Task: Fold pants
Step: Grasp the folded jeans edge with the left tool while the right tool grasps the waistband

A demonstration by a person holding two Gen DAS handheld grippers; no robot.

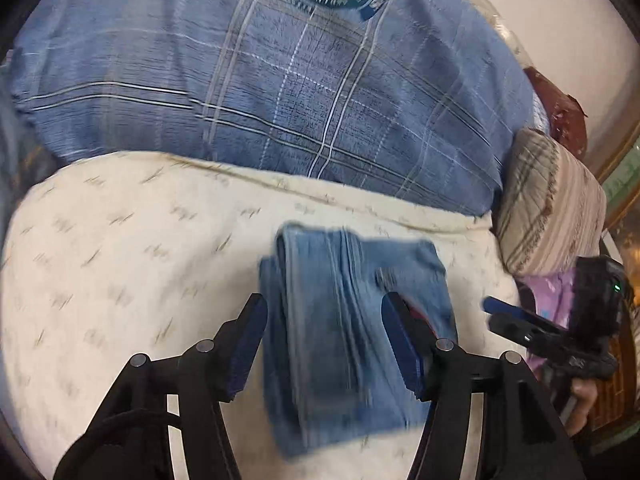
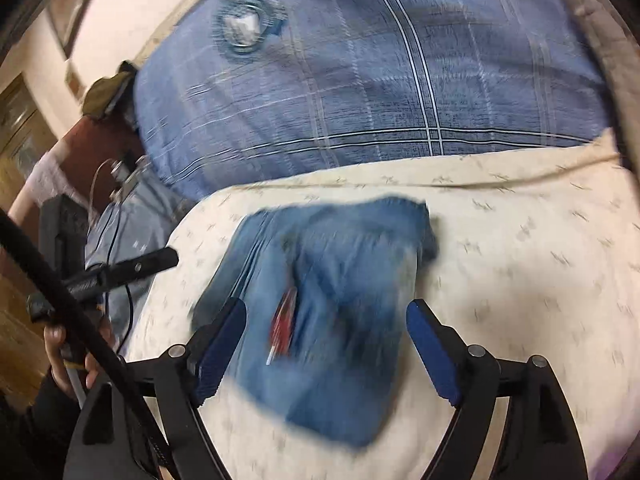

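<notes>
On a cream sheet, just below a blue plaid pillow, the pants lie folded into a compact denim block. Both the left gripper and right gripper hang spread wide above it, holding nothing. The denim looks thick and limp, likely best pinched at a stacked edge. Only the right view shows a red tag; only the left, a striped cushion.

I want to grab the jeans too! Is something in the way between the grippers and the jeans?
Nothing visible is. The folded jeans lie on the cream sheet, right in front of the open left gripper. The open right gripper also has only jeans ahead. The striped pillow sits off to one side.
</notes>
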